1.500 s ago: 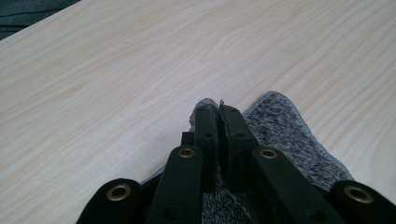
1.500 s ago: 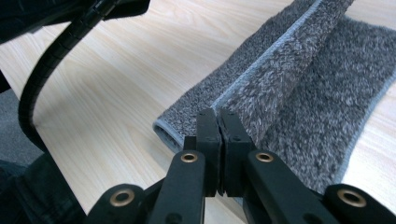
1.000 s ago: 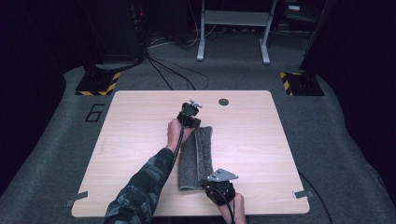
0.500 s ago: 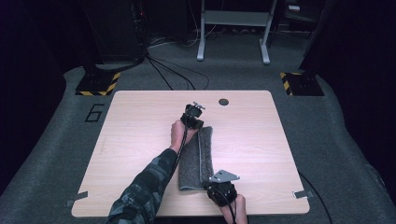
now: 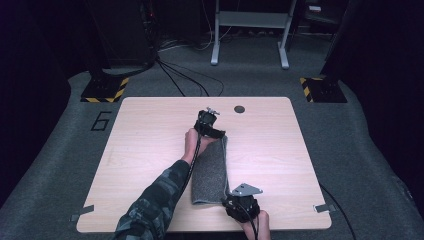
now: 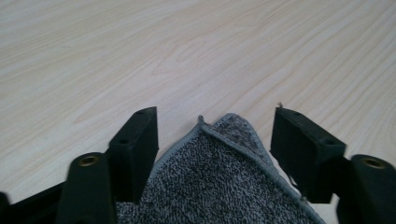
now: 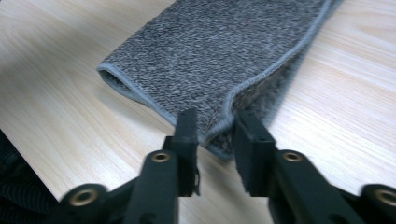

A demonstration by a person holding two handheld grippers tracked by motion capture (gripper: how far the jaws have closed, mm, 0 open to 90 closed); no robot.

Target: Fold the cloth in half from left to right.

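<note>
The folded towel (image 5: 210, 172) ran lengthwise between both tongs — left tongs (image 6: 215, 135) had just opened off its far corner, right tongs (image 7: 214, 133) loosening around the near one.

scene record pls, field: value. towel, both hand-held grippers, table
towel: grey towel, folded into a long strip, lying flat
left hand-held gripper: jaws have just been opening; apart, far towel corner between them, pads clear of it
right hand-held gripper: jaws have just been opening; near corner in the gap, contact unclear
table: light wood table, dark round cap near far edge
</note>
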